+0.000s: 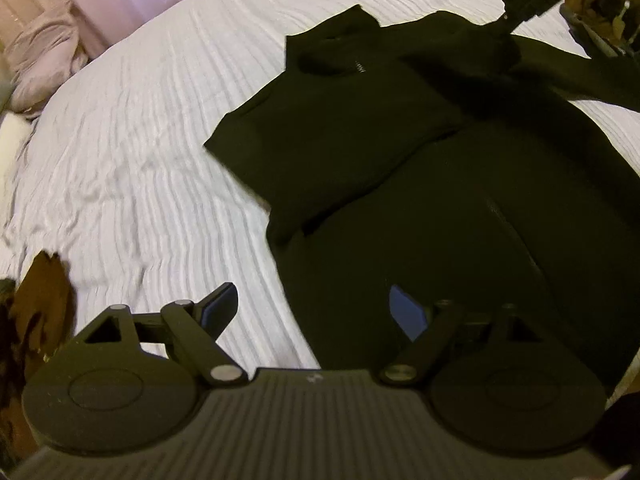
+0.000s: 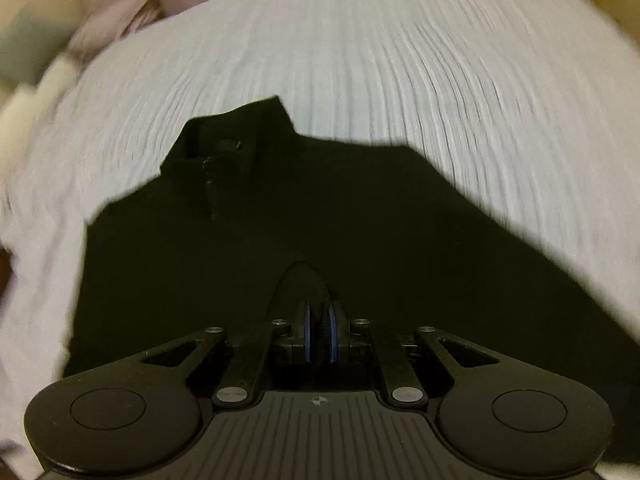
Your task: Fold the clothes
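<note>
Left gripper point(image 1: 312, 312) nearest the lens in the left wrist view: fingers spread wide, nothing between them, hovering above the near edge of the black jacket point(image 1: 420, 184). Right blue pad sits over dark cloth, left pad over the bedspread point(image 1: 140, 128).

Right gripper point(image 2: 320, 332): fingers pinched together on a fold of the black cloth; a small hump of fabric rises just ahead of the pads. The left wrist view shows this gripper at the far right shoulder area, near the collar point(image 1: 332, 52).

Jacket position: flat on the bed, collar away from the person, zip visible at the neck. The left sleeve or side panel appears laid inward across the chest; the right sleeve trails off to the right.

Risks, judged from this state:
- Right-hand pinch looks shallow. If only the top layer is caught, a pull would peel that layer and leave the back panel behind, giving a skewed fold.
- With the left fingers empty, nothing anchors the hem. A drag from the right hand could slide the whole garment over the ribbed bedspread and undo the inward fold.
- Right wrist view is motion-blurred; fast travel could shake the cloth loose.
- Black on black hides the edges, so layer count is unclear.
</note>
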